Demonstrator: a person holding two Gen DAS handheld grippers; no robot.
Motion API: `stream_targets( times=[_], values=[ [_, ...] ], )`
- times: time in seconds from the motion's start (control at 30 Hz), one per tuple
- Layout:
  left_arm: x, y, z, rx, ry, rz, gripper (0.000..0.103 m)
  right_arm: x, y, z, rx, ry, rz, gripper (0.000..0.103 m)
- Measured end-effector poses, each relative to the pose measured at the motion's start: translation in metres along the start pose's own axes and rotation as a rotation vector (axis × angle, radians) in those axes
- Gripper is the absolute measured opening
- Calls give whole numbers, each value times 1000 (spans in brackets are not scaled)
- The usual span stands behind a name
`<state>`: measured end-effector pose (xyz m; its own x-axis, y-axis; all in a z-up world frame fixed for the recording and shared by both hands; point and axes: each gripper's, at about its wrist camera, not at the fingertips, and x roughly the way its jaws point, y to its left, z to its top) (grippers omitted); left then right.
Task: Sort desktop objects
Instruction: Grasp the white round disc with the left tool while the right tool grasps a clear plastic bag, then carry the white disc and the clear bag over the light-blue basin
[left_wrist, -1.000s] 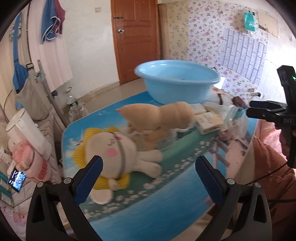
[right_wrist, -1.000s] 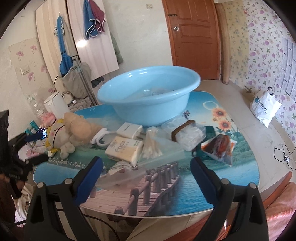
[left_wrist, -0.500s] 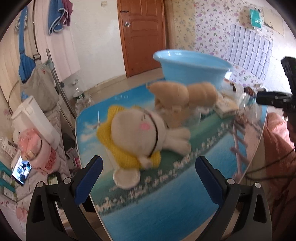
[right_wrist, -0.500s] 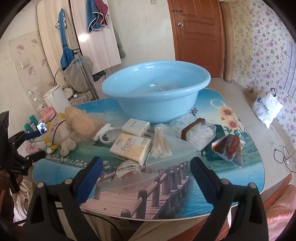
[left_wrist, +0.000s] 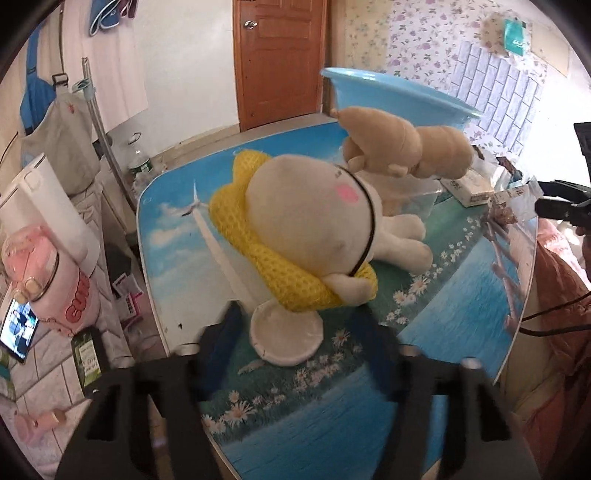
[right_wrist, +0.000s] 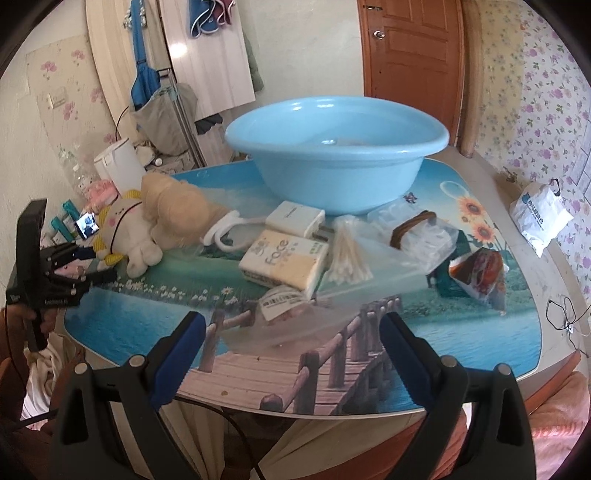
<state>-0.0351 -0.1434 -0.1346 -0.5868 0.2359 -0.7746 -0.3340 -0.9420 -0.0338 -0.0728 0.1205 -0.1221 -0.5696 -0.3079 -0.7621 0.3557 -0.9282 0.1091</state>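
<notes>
A cream plush doll with a yellow knit collar (left_wrist: 306, 236) lies on the picture-printed table (left_wrist: 332, 424); its round ear sits between my left gripper's fingers (left_wrist: 299, 332), which are blurred and narrowing around it. A tan plush (left_wrist: 402, 144) lies just behind it. Both plushes also show in the right wrist view, the doll (right_wrist: 125, 236) and the tan plush (right_wrist: 177, 214), with my left gripper (right_wrist: 92, 264) beside the doll. My right gripper (right_wrist: 291, 354) is open and empty over the table's front edge. A light blue basin (right_wrist: 336, 162) stands at the back.
In front of the basin lie a tissue pack (right_wrist: 284, 262), a white box (right_wrist: 295, 218), cotton swabs in a clear bag (right_wrist: 347, 258), a plastic container with a brown band (right_wrist: 424, 236), and a snack packet (right_wrist: 480, 277). A white kettle (right_wrist: 118, 166) stands beyond the table's left edge.
My left gripper has moved in close to the cream doll and its fingers have narrowed around the doll's ear. My right gripper has drifted slightly and stayed open.
</notes>
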Motion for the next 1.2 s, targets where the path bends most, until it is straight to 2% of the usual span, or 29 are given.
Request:
stream_targets(
  times=[0.03,0.27,0.43,0.5,0.57,0.9,1.03,1.1,1.17,1.2],
  values=[
    [0,-1,0,6,-1,-1,37,2,1,0,-4,4,0,97],
    [-9,-19,-7,23,-2,-24,37,16,8,0,-35,17,-5,97],
    [-15,-44,-14,30,-10,-67,37,26,8,0,-54,15,-32,95],
    [-14,-54,-14,34,-21,-70,37,31,7,0,-60,43,-20,65],
    [-14,-60,-12,25,-24,-90,37,35,1,-2,-37,68,4,54],
    [-5,-92,8,50,-36,-136,37,15,-16,-6,-25,11,40,34],
    [3,-103,14,65,-36,-127,37,17,-17,-9,-17,19,51,34],
    [6,-105,13,63,-29,-121,39,16,-18,-9,-10,23,48,38],
    [5,-105,12,58,-31,-117,56,16,-20,-11,-8,23,47,46],
    [4,-105,12,57,-31,-116,59,17,-20,-12,-5,24,48,52]
  ],
)
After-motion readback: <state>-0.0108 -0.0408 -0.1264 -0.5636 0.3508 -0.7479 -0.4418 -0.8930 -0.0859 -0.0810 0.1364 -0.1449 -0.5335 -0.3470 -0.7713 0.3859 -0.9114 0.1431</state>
